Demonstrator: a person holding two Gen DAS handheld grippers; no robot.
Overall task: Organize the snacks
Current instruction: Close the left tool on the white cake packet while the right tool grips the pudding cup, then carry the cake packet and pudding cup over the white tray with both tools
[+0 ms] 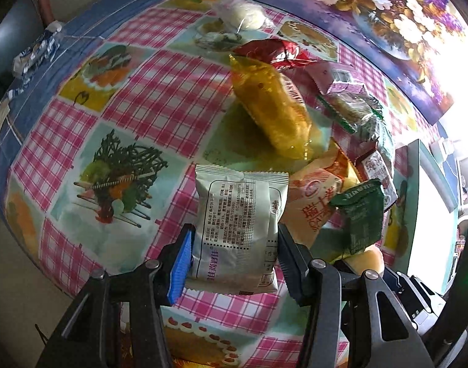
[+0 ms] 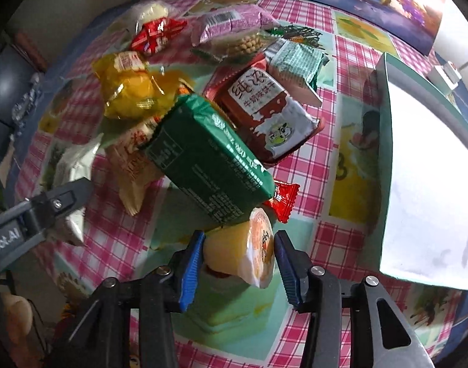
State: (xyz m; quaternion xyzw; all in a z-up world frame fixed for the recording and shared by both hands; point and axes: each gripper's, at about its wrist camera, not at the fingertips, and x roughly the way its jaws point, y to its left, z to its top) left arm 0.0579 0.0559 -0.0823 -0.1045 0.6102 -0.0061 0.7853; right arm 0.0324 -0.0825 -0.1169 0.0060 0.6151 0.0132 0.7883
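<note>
With the left gripper [image 1: 234, 256] clamping a silver packet [image 1: 238, 230] and the right gripper [image 2: 238, 262] loosely straddling a jelly cup [image 2: 243, 253], the snack pile [image 2: 203, 107] ahead looks mostly unsorted.

Snack pile [image 1: 326, 116] crowds the middle; tablecloth [image 1: 80, 122] left of it lies free
</note>
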